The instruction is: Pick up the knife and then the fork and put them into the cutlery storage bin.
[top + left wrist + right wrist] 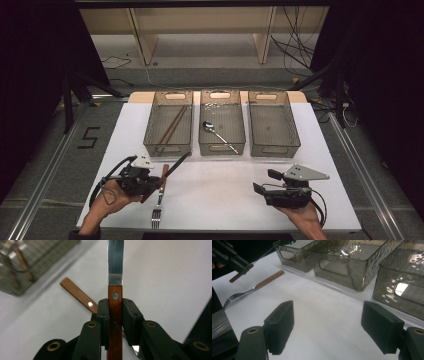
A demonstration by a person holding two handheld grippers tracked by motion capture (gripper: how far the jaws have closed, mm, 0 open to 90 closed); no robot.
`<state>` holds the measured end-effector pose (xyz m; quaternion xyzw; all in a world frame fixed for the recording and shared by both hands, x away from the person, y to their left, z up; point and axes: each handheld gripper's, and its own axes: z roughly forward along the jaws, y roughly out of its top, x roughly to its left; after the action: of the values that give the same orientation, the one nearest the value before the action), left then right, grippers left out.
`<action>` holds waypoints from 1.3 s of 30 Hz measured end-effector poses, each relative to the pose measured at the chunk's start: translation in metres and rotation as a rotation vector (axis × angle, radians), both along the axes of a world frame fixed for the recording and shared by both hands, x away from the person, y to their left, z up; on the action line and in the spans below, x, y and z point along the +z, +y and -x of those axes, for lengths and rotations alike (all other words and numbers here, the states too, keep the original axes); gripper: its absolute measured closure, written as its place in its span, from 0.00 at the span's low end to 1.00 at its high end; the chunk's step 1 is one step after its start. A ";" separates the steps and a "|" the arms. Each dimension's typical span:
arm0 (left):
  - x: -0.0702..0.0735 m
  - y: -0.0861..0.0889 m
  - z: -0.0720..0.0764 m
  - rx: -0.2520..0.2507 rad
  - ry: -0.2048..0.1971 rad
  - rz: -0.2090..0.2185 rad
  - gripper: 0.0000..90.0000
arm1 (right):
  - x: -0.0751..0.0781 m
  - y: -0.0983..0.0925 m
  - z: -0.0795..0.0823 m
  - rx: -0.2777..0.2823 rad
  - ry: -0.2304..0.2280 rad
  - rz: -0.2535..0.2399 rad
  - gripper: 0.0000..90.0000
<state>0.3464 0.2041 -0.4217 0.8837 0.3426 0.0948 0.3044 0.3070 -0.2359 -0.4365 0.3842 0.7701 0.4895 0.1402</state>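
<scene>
Left gripper (161, 181) near the front left corner of the white table (220, 195), jaws closed onto the wooden handle of a knife (115, 302); pads pressing both flat sides of the handle, steel blade running forward past the fingertips and pointing toward the leftmost bin (169, 131). Knife clear of the table surface, tilted with its tip toward the bins.

Just beside it, lying on the table by the front edge: a fork (158, 200) with matching wooden handle, tines toward the front edge, handle end close under the held knife.

Right gripper (328, 327) near the front right corner, jaws spread wide with bare table between the pads, nothing in them.

Along the far edge, three smoky clear bins in a row: left bin holding brown chopsticks (172, 125), middle bin (222, 125) holding a metal spoon (216, 132), right bin (272, 127) well apart from the knife.
</scene>
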 end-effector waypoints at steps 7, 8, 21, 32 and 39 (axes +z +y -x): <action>0.007 -0.007 -0.013 0.012 -0.028 0.054 0.85 | -0.001 0.001 0.000 0.004 -0.004 -0.003 0.29; 0.008 -0.009 -0.015 0.015 -0.032 0.060 0.85 | -0.001 0.001 0.000 0.005 -0.005 -0.005 0.29; 0.023 -0.033 -0.039 0.003 -0.053 0.098 0.85 | -0.001 0.001 0.001 0.004 -0.011 -0.012 0.28; 0.035 -0.055 -0.055 -0.004 -0.077 0.137 0.85 | 0.000 0.001 0.002 0.004 -0.016 -0.013 0.28; 0.041 -0.071 -0.065 -0.015 -0.077 0.163 0.85 | -0.001 0.002 0.003 0.007 -0.020 -0.011 0.28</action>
<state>0.4115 0.1336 -0.3806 0.8543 0.3304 0.0980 0.3890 0.3044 -0.2343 -0.4371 0.3774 0.7672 0.4982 0.1440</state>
